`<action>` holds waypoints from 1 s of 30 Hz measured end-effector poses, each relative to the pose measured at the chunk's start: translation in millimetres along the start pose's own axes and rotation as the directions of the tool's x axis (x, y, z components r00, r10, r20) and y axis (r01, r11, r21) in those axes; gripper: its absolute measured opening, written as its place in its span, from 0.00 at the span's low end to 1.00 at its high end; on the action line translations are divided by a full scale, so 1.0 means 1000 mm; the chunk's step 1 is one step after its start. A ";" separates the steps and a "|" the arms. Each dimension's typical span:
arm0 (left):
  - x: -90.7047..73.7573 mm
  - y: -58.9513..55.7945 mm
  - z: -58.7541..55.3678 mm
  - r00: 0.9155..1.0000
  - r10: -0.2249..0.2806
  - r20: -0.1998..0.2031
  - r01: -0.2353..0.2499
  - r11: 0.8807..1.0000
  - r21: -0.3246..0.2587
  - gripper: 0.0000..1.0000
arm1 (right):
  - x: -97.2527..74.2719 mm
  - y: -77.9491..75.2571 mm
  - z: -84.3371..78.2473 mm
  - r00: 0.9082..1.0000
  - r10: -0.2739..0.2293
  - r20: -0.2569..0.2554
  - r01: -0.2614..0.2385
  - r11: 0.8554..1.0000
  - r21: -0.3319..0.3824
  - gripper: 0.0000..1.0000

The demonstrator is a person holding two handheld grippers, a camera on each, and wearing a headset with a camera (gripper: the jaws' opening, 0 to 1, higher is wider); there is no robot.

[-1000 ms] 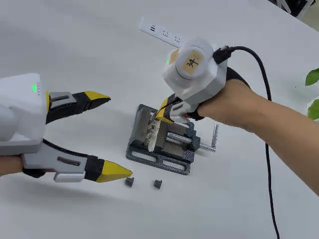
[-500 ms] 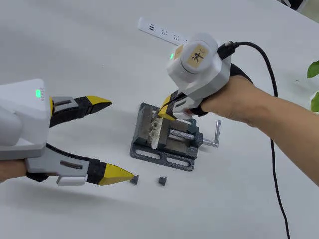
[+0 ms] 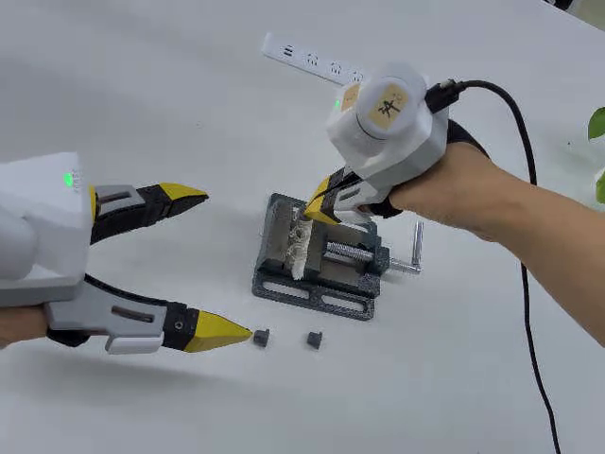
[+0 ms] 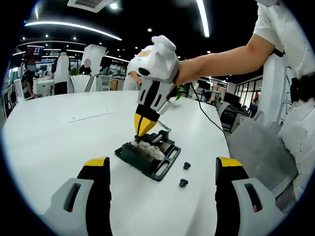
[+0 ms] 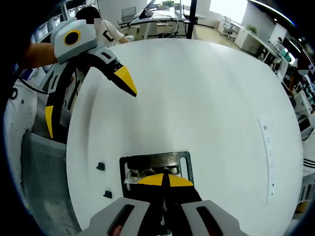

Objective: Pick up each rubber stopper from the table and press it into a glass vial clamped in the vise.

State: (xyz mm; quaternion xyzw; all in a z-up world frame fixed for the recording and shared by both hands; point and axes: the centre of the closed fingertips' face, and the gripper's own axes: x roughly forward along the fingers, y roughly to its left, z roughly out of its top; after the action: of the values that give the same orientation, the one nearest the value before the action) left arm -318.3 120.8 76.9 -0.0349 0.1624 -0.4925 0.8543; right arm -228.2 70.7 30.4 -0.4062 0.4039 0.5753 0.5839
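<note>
White table (image 3: 142, 85) holds vise (image 3: 312, 291) and power strip (image 3: 312, 59); bright office beyond.

Change over the last second, head view:

Left gripper (image 3: 229, 265) has drawn back a little from the vise (image 3: 312, 295), toward the person. Its lower jaw tip lay over the left stopper (image 3: 262, 337) a second ago. It now sits just to the left of that stopper and nearly level with it; cannot tell whether they touch. The upper jaw tip also stands farther from the vise's left end than before.

Right gripper (image 3: 317, 212): the body has lifted and swung to the right above the vise, so it now stands steeper over the tips.

The whole view slid slightly; that is camera shift, not things moving on the surface
</note>
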 end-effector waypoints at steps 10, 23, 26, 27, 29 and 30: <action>0.001 -0.005 -0.003 1.000 -0.012 -0.016 0.012 1.000 0.010 0.87 | -0.015 0.000 -0.001 0.997 -0.028 0.066 0.025 0.999 0.044 0.01; 0.000 -0.013 -0.011 0.996 -0.032 -0.078 0.035 0.998 0.044 0.78 | -0.035 0.015 -0.010 0.981 -0.082 0.175 0.059 0.989 0.135 0.13; 0.001 -0.015 -0.013 0.995 -0.037 -0.095 0.042 0.998 0.051 0.76 | -0.039 0.019 -0.017 0.976 -0.097 0.195 0.067 0.986 0.155 0.18; 0.002 -0.016 -0.014 0.994 -0.040 -0.104 0.046 0.997 0.057 0.76 | -0.041 0.020 -0.020 0.973 -0.103 0.205 0.070 0.984 0.164 0.18; 0.003 -0.018 -0.017 0.992 -0.044 -0.122 0.053 0.996 0.066 0.73 | -0.044 0.023 -0.024 0.968 -0.111 0.223 0.070 0.981 0.183 0.20; 0.003 -0.018 -0.018 0.991 -0.045 -0.127 0.054 0.996 0.071 0.71 | -0.045 0.025 -0.026 0.967 -0.115 0.228 0.071 0.979 0.191 0.21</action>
State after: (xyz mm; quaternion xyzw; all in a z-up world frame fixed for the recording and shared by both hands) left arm -337.8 110.5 63.3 0.0240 0.1963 -0.5206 0.8306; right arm -253.3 30.8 63.2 -0.2981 0.3619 0.5526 0.6890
